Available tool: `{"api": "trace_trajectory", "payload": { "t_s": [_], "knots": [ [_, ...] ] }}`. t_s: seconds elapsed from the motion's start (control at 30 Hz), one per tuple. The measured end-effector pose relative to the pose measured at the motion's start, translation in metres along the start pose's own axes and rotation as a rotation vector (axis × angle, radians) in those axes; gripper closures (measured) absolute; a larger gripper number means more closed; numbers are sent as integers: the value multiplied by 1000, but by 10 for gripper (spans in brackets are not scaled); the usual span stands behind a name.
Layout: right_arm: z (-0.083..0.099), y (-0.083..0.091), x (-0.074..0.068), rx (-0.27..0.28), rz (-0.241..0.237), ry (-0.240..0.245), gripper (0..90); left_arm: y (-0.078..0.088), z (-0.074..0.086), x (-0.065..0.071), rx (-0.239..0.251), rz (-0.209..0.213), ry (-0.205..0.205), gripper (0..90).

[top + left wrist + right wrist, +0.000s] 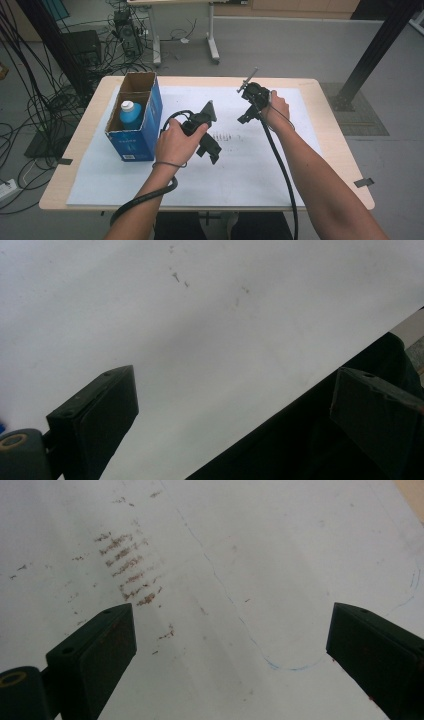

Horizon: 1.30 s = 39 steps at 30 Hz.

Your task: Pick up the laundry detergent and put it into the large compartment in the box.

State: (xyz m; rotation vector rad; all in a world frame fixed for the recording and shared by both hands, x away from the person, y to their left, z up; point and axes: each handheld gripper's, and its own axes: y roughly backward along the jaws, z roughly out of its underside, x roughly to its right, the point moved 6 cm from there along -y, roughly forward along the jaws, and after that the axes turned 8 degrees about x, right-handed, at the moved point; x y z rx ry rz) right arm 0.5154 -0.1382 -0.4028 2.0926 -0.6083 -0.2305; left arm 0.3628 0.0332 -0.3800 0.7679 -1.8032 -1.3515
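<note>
Both grippers hang over the white sheet (260, 165) on the table with their 2 jaws spread wide and nothing between them: the left gripper (212, 150) sits near the middle of the sheet, the right gripper (247, 117) a little farther back and to the right. The blue-capped bottle (131, 114) stands upright in the near compartment of the blue cardboard box (135, 142) at the far left, just left of the left gripper and untouched. In the right gripper view, brown smudges (125, 560) mark the sheet ahead of the jaws.

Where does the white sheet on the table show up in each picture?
High view: the white sheet covers most of the tabletop.
Left gripper view: across the top and left.
Right gripper view: across nearly the whole picture.
Shared landmark: brown scuff marks, in the high and right gripper views.
</note>
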Motion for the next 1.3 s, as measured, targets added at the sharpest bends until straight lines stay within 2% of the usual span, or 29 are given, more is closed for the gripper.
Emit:
{"api": "trace_trajectory", "payload": {
  "t_s": [0.23, 1.0, 1.3],
  "knots": [
    [-1, 0, -1, -1, 1, 1, 53, -3, 1, 2, -5, 8, -5, 55],
    [0, -1, -4, -3, -1, 2, 53, -2, 3, 2, 9, 21, 14, 54],
    [-1, 8, -7, 2, 14, 8, 53, 0, 4, 3, 13, 25, 20, 54]
  ]
}}
